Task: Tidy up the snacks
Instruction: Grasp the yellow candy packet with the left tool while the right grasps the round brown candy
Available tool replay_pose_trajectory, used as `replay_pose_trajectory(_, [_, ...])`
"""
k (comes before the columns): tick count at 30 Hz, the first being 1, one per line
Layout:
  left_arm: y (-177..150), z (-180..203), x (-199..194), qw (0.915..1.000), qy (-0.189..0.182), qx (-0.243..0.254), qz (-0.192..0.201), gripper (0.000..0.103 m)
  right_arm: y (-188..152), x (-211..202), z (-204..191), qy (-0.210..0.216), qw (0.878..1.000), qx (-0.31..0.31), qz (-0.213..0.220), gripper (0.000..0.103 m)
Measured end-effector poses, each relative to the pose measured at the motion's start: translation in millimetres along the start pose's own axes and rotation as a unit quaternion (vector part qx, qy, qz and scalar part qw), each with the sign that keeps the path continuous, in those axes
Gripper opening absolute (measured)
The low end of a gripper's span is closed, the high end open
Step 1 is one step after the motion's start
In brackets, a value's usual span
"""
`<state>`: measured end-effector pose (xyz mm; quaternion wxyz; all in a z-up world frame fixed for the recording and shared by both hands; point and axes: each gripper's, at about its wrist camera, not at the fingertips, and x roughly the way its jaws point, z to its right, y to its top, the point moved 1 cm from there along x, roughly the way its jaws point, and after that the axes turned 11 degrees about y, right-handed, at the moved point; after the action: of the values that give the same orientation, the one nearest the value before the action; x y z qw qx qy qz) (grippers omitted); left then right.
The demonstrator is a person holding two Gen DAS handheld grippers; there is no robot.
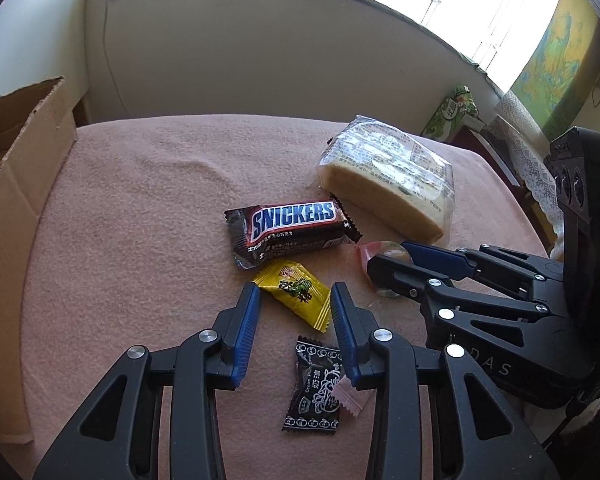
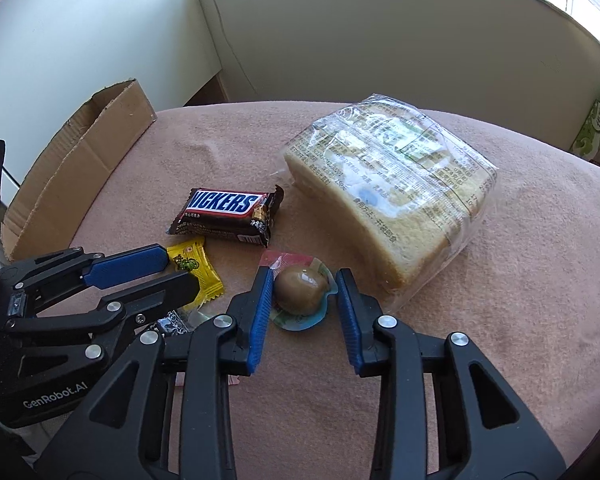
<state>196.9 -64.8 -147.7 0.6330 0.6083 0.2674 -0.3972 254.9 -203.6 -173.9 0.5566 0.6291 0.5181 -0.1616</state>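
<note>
right gripper (image 2: 302,280) straddles egg pack (image 2: 300,292); left view hides it.

Snickers bar (image 1: 290,229), yellow candy (image 1: 296,293), bagged bread (image 1: 388,178), flat on cloth

Pale walls (image 1: 228,64) rise behind the pink-clothed table (image 1: 140,208); bright window (image 1: 480,8) above a sill.

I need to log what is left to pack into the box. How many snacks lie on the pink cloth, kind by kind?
Snickers bar: 1
Bagged sliced bread: 1
Yellow-wrapped candy: 1
Black-wrapped candy: 1
Small pink-wrapped candy: 1
Sealed cup with a brown round snack: 1
Total: 6
</note>
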Motion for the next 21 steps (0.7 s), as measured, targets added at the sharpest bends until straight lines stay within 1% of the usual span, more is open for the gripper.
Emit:
replay_pose_trajectory(3, [3.2, 6.8, 2.8, 0.9998, 0.015, 0.009, 0.001, 0.041, -2.3, -2.5, 3.7, 0.004, 1.0, 0.003, 0.002, 0.034])
replay_pose_trajectory(8, [5.6, 14.7, 6.8, 0.9986, 0.044, 0.029, 0.009, 0.042, -5.3, -6.1, 8.9, 0.003, 1.0, 0.006, 0.007, 0.034])
replay_pose_trajectory(15, [9.3, 32.4, 19.2, 0.9955, 0.071, 0.059, 0.021, 0.041, -11.8, -13.3, 12.9, 0.001, 1.0, 0.006, 0.01, 0.034])
replay_pose_trajectory(17, [9.4, 37.7, 21.8, 0.9944, 0.08, 0.065, 0.024, 0.036, -13.9, -13.7, 12.6, -0.001, 1.0, 0.003, 0.009, 0.034])
replay_pose_trajectory(20, [11.2, 35.0, 23.5, 0.9947, 0.08, 0.058, 0.026, 0.023, -13.9, -11.5, 8.8, -0.007, 1.0, -0.003, 0.009, 0.034])
replay_pose_trajectory(21, [11.5, 32.2, 23.3, 0.9951, 0.079, 0.053, 0.026, 0.017, -14.0, -11.4, 7.9, -0.008, 1.0, -0.005, 0.009, 0.034])
